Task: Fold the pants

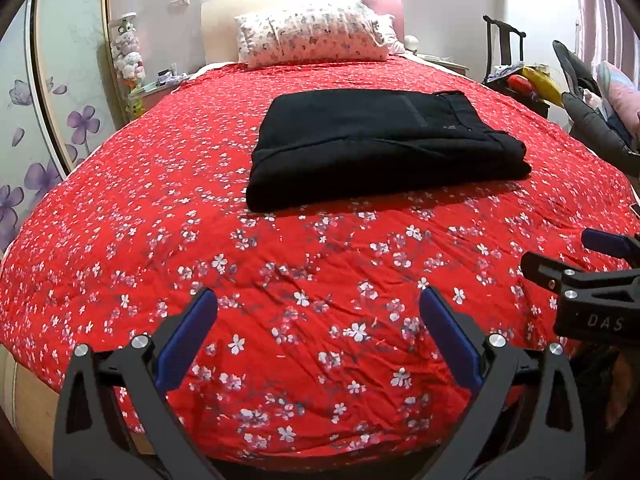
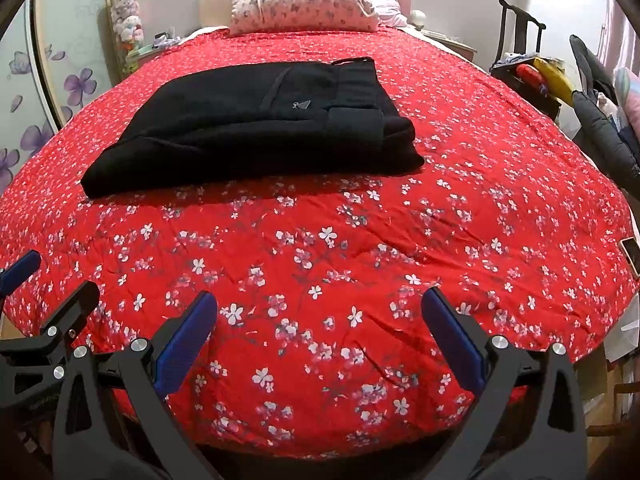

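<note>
Black pants (image 1: 384, 144) lie folded into a neat rectangle on the red flowered bedspread (image 1: 160, 208), in the middle of the bed; they also show in the right wrist view (image 2: 256, 128), waistband to the right. My left gripper (image 1: 318, 300) is open and empty, held above the foot of the bed, well short of the pants. My right gripper (image 2: 320, 304) is open and empty too, beside the left one. Each gripper shows at the edge of the other's view: the right gripper (image 1: 568, 256) and the left gripper (image 2: 56, 276).
A flowered pillow (image 1: 312, 34) leans on the headboard. A nightstand with plush toys (image 1: 128, 52) stands at the left. A dark chair with clothes and bags (image 1: 520, 76) stands at the right. A phone (image 2: 631, 254) lies on the bed's right edge.
</note>
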A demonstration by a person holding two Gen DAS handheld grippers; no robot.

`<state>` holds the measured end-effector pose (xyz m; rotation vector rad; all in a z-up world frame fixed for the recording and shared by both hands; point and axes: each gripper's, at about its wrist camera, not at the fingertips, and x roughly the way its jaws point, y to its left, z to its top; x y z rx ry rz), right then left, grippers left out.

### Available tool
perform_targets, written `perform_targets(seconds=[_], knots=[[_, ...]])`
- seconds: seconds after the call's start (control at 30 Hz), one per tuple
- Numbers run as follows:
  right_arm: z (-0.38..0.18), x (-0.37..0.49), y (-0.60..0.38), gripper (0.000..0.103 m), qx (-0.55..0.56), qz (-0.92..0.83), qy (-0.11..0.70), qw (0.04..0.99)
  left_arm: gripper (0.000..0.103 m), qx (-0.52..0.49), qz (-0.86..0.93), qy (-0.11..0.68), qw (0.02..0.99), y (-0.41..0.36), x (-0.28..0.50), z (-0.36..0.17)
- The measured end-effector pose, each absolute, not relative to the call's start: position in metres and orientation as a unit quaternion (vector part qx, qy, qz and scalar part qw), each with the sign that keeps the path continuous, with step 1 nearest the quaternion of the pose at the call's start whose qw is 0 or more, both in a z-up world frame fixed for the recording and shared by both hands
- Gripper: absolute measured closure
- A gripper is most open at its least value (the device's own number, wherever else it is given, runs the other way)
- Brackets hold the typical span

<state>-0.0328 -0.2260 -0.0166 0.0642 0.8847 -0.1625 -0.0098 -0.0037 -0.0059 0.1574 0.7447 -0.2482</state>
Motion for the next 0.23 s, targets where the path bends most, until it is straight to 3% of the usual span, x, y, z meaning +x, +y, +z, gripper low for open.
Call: perform_targets(seconds=[0.23], knots=[[-0.0162, -0.0331, -0.2260, 0.001, 0.032, -0.078, 0.429, 0.899, 0.002, 0.084, -0.128, 0.369, 0.917, -0.0049, -0.0073, -0.0069]])
